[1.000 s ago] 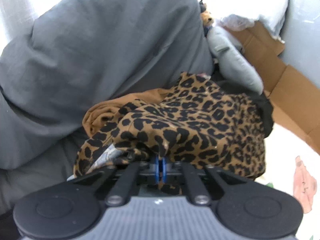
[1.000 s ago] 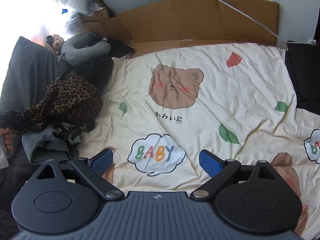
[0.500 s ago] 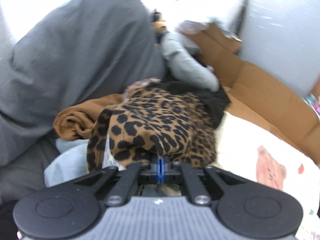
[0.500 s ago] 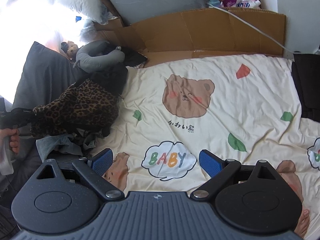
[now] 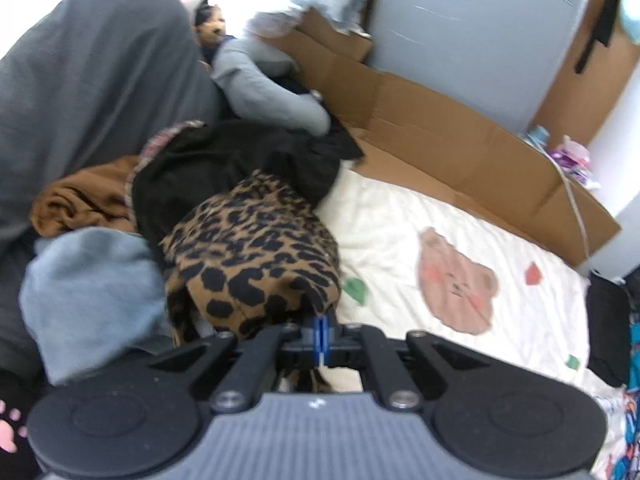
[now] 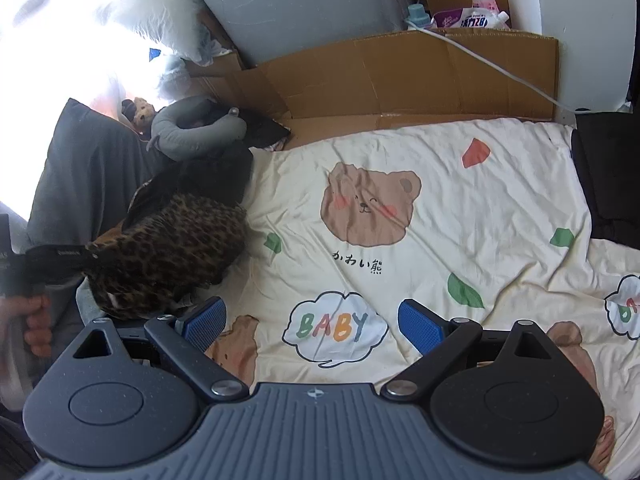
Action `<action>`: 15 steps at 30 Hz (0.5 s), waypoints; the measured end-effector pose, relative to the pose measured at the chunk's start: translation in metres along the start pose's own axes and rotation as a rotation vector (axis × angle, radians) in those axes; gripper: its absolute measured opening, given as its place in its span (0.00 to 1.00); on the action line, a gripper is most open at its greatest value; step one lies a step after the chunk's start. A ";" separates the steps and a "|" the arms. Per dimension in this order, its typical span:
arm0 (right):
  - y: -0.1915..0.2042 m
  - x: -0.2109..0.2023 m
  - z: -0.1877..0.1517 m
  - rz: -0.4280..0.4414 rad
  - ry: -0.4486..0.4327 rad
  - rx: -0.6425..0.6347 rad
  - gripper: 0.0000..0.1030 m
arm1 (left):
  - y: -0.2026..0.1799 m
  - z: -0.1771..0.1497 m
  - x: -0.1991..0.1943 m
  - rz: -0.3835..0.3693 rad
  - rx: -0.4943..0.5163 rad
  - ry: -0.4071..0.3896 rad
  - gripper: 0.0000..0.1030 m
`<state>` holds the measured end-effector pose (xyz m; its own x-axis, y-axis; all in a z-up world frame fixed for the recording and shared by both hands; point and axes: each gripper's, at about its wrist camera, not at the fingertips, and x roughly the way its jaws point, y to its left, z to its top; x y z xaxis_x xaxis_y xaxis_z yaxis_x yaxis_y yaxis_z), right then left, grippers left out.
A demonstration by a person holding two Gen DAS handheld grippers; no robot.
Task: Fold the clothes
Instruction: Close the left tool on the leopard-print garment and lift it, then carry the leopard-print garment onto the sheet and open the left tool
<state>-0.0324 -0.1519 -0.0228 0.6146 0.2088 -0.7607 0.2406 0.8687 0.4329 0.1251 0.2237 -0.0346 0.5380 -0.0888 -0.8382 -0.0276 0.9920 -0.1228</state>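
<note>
Left gripper (image 5: 321, 334): blue pads pinched together on an edge of the leopard-print garment (image 5: 256, 256), which hangs bunched from the jaws at lower centre of the left wrist view, its far end lying on the clothes pile.

Right gripper (image 6: 312, 322): jaws spread wide, holding nothing, hovering over the cream bear-print bedsheet (image 6: 460, 216) at the "BABY" cloud.

Pile at left of frame, beside the leopard piece: black garment (image 5: 224, 168), brown garment (image 5: 76, 200), light blue garment (image 5: 88, 288). All crumpled, 0 folded items visible.

Judgement: 1 piece in grip, none laid flat; spreading and folding of every piece remains.
</note>
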 end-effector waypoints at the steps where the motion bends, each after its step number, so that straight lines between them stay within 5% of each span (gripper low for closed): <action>1: 0.000 -0.001 0.000 0.000 -0.001 0.002 0.93 | -0.006 -0.003 0.000 -0.012 0.005 0.004 0.01; 15: -0.018 -0.017 0.001 0.004 -0.004 0.072 0.93 | -0.091 -0.058 0.000 -0.157 0.078 0.058 0.00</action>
<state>-0.0464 -0.1719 -0.0175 0.6186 0.2106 -0.7569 0.2913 0.8333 0.4699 0.0789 0.1286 -0.0542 0.4814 -0.2454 -0.8415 0.1189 0.9694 -0.2147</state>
